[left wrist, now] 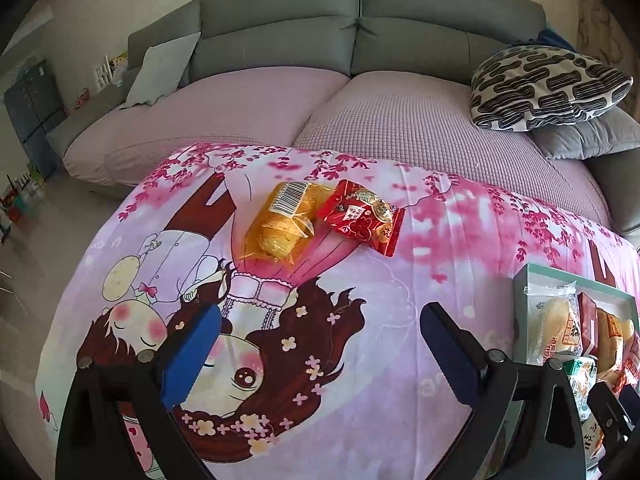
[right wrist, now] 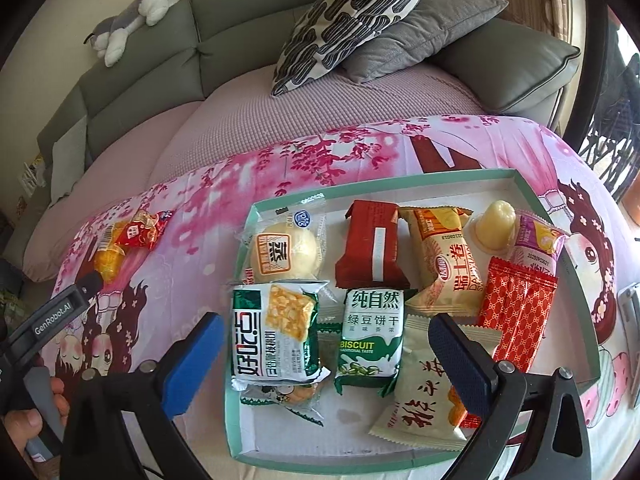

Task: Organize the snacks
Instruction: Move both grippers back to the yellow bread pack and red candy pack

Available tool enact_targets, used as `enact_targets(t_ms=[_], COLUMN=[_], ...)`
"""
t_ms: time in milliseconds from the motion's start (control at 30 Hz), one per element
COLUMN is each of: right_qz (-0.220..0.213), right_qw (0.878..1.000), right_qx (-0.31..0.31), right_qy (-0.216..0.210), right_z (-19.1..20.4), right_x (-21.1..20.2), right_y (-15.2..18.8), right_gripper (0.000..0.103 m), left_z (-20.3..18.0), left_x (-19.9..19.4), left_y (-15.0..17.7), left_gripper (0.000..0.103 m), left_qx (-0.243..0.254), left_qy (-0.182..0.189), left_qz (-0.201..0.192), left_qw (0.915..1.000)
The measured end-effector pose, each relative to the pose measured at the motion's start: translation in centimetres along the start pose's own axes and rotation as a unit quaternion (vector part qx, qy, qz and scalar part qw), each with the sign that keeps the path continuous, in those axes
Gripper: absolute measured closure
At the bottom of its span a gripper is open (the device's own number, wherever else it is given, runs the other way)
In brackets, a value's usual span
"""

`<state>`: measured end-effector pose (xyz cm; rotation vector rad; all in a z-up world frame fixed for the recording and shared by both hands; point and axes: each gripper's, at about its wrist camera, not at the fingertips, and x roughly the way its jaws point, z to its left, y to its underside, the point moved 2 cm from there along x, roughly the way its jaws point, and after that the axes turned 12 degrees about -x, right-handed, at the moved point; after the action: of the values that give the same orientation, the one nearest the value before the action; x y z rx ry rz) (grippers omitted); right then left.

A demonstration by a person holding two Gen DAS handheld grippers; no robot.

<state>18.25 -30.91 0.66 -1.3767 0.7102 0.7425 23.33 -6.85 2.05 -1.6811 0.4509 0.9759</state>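
Note:
Two snacks lie side by side on the pink cartoon cloth: an orange-yellow clear packet (left wrist: 276, 222) and a red packet (left wrist: 362, 216) touching its right side. My left gripper (left wrist: 320, 354) stands open over the cloth, short of them, holding nothing. In the right wrist view a green-rimmed white tray (right wrist: 536, 200) holds several wrapped snacks, among them a green biscuit pack (right wrist: 370, 338) and a white bun pack (right wrist: 286, 254). My right gripper (right wrist: 326, 364) hangs open over the tray's near half, empty. The two loose packets (right wrist: 128, 246) show far left there.
The cloth-covered table stands in front of a grey sofa (left wrist: 360, 28) with pink seat covers. A patterned cushion (left wrist: 548, 86) and a grey one sit at its right. A plush toy (right wrist: 132, 20) lies on the sofa back. A hand (right wrist: 24, 420) holds the left gripper's handle.

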Motion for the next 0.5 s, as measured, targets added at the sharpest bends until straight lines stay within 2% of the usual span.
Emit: enact_targets(t_ms=[333, 500], right_qz=[-0.006, -0.019], right_qw=[1.000, 0.998], right_qx=[-0.012, -0.038], right_qy=[-0.025, -0.042], right_z=[3.1, 5.5], right_x=[0.9, 1.1], right_y=[-0.5, -1.3], right_gripper=[0.000, 0.000], left_z=[1.1, 2.9], left_x=[-0.4, 0.0], left_y=[-0.8, -1.6], left_gripper=[0.003, 0.003], left_qx=[-0.001, -0.022], left_qy=[0.008, 0.012], left_qz=[-0.005, -0.004], left_qw=[1.0000, 0.9997])
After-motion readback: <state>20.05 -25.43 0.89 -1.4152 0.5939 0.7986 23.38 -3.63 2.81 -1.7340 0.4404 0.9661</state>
